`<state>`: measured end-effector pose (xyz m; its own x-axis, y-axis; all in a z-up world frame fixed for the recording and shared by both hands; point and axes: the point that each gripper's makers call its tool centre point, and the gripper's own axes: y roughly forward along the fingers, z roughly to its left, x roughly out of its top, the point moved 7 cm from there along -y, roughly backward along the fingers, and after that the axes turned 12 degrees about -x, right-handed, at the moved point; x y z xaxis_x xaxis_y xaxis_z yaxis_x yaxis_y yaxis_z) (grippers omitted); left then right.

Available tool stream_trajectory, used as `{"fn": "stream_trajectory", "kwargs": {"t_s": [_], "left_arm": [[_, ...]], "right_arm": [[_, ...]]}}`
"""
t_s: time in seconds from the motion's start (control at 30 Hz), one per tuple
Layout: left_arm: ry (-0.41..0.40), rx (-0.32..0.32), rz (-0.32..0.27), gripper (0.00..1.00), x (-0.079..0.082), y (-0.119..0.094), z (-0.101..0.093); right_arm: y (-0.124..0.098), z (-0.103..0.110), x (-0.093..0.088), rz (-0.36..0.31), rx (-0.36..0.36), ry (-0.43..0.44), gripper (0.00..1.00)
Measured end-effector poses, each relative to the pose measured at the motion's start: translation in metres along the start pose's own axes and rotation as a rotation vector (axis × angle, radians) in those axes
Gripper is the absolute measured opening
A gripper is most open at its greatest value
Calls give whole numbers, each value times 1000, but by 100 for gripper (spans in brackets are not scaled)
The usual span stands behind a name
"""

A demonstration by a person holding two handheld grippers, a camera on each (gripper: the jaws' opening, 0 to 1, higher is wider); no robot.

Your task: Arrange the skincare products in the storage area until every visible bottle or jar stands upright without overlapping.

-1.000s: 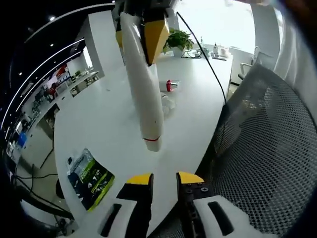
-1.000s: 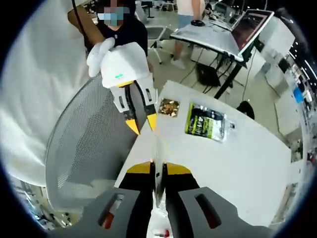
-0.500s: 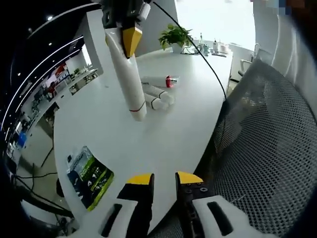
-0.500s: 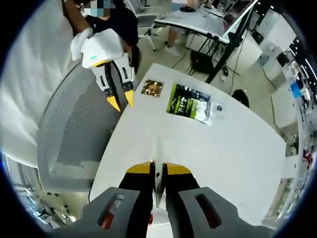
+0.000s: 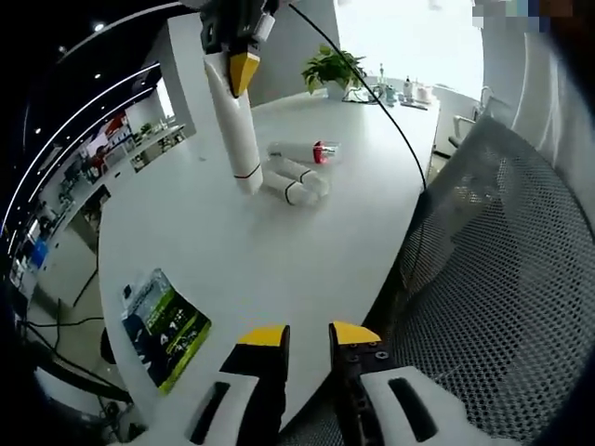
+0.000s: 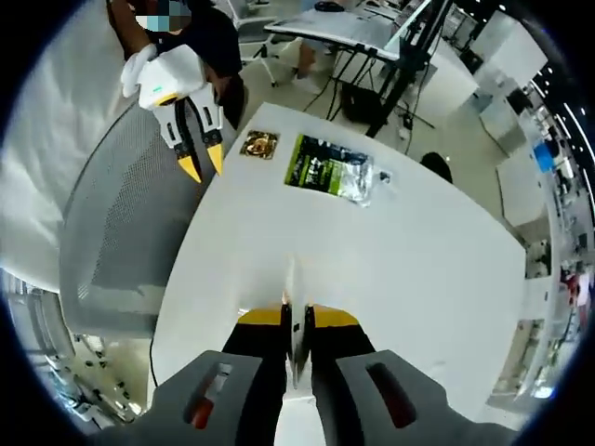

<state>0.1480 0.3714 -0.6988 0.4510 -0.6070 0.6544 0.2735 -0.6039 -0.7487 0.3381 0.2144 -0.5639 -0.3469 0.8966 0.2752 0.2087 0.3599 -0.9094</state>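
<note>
My right gripper (image 5: 236, 58) hangs over the white table (image 5: 279, 251), shut on the flat crimped end of a long white tube (image 5: 236, 130). The tube hangs nearly upright, cap end down at the tabletop; I cannot tell whether it touches. Just right of it, two white tubes (image 5: 296, 180) lie side by side, and behind them lies a bottle with a red cap (image 5: 303, 151). In the right gripper view the tube's thin edge (image 6: 292, 299) sits between my right gripper (image 6: 296, 318) jaws. My left gripper (image 5: 308, 335) is open and holds nothing at the table's near edge, also seen as the left gripper (image 6: 202, 167).
A green snack packet (image 5: 165, 325) lies near the table's left edge, seen as the green packet (image 6: 325, 171) beside a small gold packet (image 6: 258, 144). A grey mesh chair (image 5: 493, 279) stands against the table's right side. A potted plant (image 5: 337, 71) and small items stand at the far end.
My right gripper has carried the white tube away from the left gripper and down beside the lying tubes. The left gripper has stayed put, still open.
</note>
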Motion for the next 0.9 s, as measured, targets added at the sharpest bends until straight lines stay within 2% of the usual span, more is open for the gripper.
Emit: {"fn": "stream_trajectory", "kwargs": {"t_s": [0.1,0.57,0.7,0.8,0.9], "left_arm": [[0,-11,24,18,-3,2,-1],[-16,-1,16,18,-3,2,1],[-33,7,-18,18,1,0,2],[-89,5,-78,18,5,-2,4],[-89,16,-139,18,11,-6,5]], "right_arm": [[0,-4,-8,15,-5,-5,6],[7,-25,-36,65,-22,-1,7],[12,-33,-45,84,-19,9,7],[15,-41,-54,105,-24,33,7],[18,-45,-61,113,-27,46,7]]}}
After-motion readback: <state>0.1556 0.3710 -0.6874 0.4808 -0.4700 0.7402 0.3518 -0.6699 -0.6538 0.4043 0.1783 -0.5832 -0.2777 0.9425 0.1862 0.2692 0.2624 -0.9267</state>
